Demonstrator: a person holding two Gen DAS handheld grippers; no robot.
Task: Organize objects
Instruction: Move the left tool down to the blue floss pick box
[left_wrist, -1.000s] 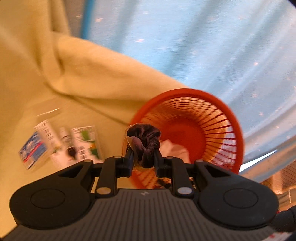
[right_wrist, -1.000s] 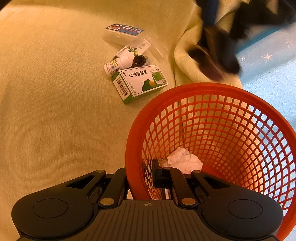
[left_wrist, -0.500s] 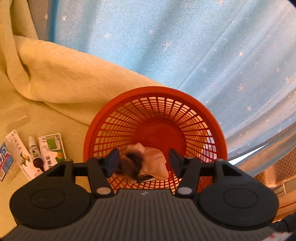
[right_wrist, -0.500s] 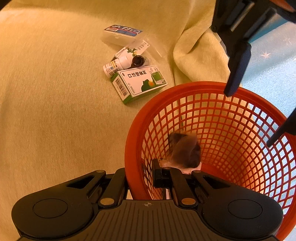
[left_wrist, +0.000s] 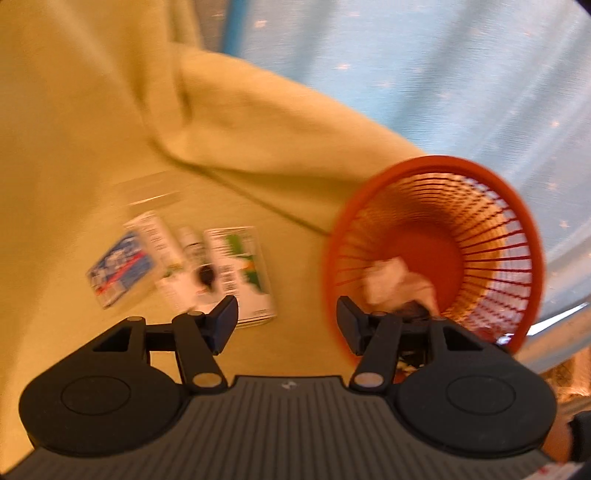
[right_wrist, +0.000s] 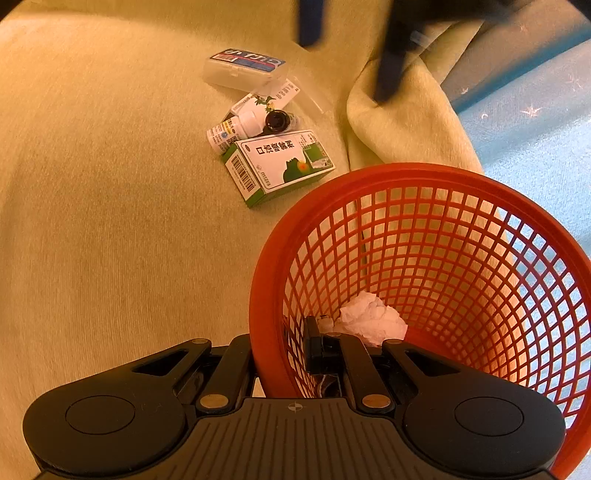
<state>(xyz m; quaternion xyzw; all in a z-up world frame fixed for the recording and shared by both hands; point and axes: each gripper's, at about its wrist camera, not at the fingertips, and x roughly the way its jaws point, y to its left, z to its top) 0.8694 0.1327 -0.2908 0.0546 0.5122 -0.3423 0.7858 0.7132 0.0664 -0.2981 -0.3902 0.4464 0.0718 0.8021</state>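
Box (left_wrist: 242, 273) lies just ahead of your spread, empty left tongs (left_wrist: 286, 323); it's light and stiff, so pinch its long sides. Right tongs (right_wrist: 280, 350) clamp the basket (right_wrist: 266, 258) rim

green-white box (right_wrist: 277, 167): Chinese chars "口洁喷雾剂" + barcode on end, no. unreadable | clear plastic case (right_wrist: 245, 70): blue-red label, upside down, letters illegible | small white bottle (right_wrist: 231, 129): QR code, fine print too small | left wrist view: all blurred

Left wrist view smeared by motion blur; the left gripper (right_wrist: 351, 55) is a dark streak, cut off at top
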